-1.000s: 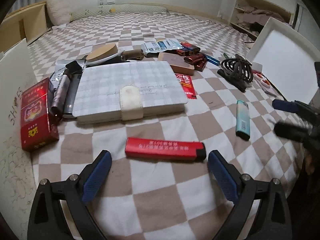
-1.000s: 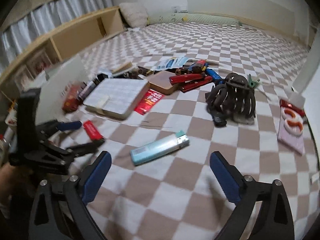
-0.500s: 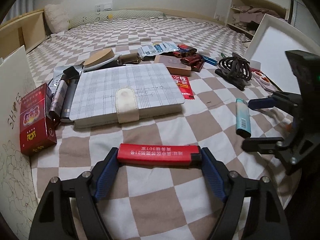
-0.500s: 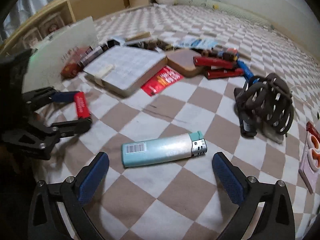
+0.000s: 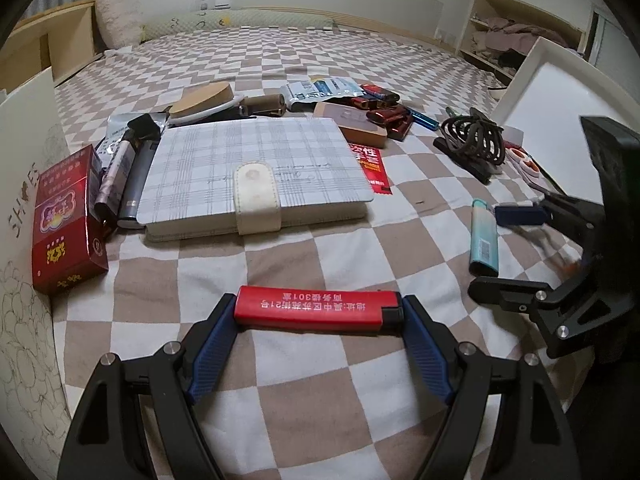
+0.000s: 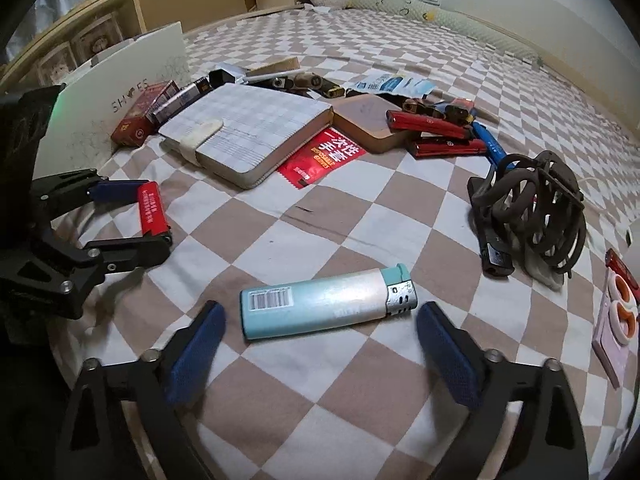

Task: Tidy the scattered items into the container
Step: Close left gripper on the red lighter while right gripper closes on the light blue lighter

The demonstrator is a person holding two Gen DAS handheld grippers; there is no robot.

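Two lighters, one in each set of tongs, on the checked bed.

The red lighter [image 5: 318,309] lies crosswise on the bedspread, pinched end to end by the left tongs [image 5: 318,336], whose pads sit hard against both ends. The pale blue lighter [image 6: 328,306] lies between the pads of the right tongs [image 6: 320,344], which have just been closing and stand spread with gaps at both ends. I'd say keep these pads square to the lighter's ends and low to the cloth, or the slick body may skid. Beyond lie the plaid notebook [image 5: 256,168] and, far left, the white shoebox [image 6: 132,92], likely the container.
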